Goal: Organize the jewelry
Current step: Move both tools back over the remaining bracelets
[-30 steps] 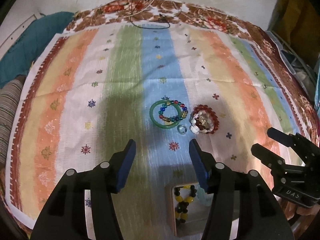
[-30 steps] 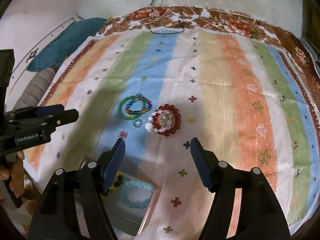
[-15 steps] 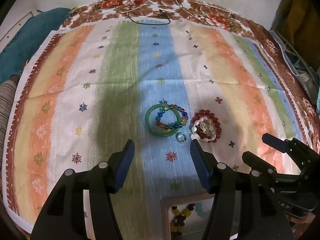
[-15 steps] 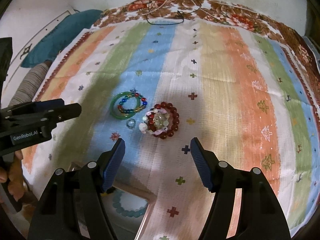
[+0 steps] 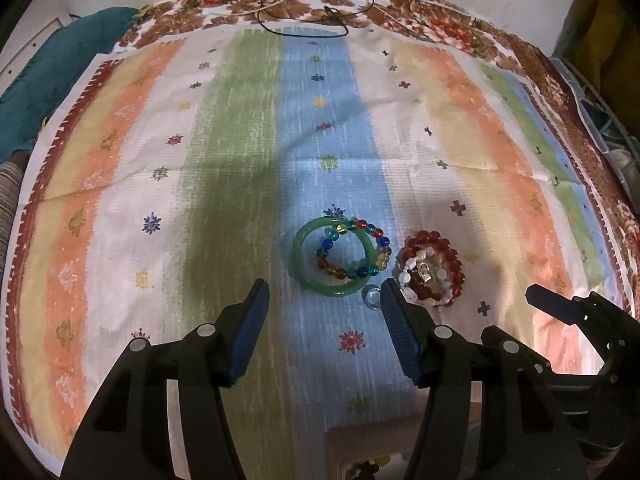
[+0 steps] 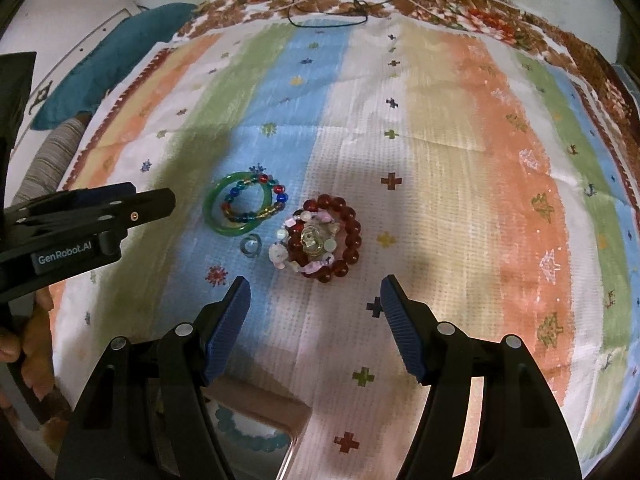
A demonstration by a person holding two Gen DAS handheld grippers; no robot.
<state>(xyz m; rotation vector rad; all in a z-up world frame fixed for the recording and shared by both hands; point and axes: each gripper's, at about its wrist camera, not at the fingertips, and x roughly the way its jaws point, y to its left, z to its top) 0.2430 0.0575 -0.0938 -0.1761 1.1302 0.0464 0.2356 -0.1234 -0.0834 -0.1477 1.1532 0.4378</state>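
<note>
A green bangle (image 5: 335, 257) lies on the striped cloth with a multicoloured bead bracelet (image 5: 352, 252) inside it. To its right sits a pile of red and pale bead bracelets (image 5: 432, 272). A small clear ring (image 5: 372, 295) lies between them. The same pieces show in the right wrist view: bangle (image 6: 239, 209), red pile (image 6: 320, 238), ring (image 6: 251, 245). My left gripper (image 5: 324, 312) is open and empty, just short of the bangle. My right gripper (image 6: 314, 304) is open and empty, just short of the red pile.
A small wooden box (image 6: 256, 432) holding a pale turquoise bracelet sits at the near edge; it also shows in the left wrist view (image 5: 360, 452). A black cord (image 5: 304, 28) lies at the far edge. A teal cushion (image 6: 112, 64) is off the cloth's left.
Both grippers have moved forward toward the jewelry. The box has slid lower in both views. Both stay open.
</note>
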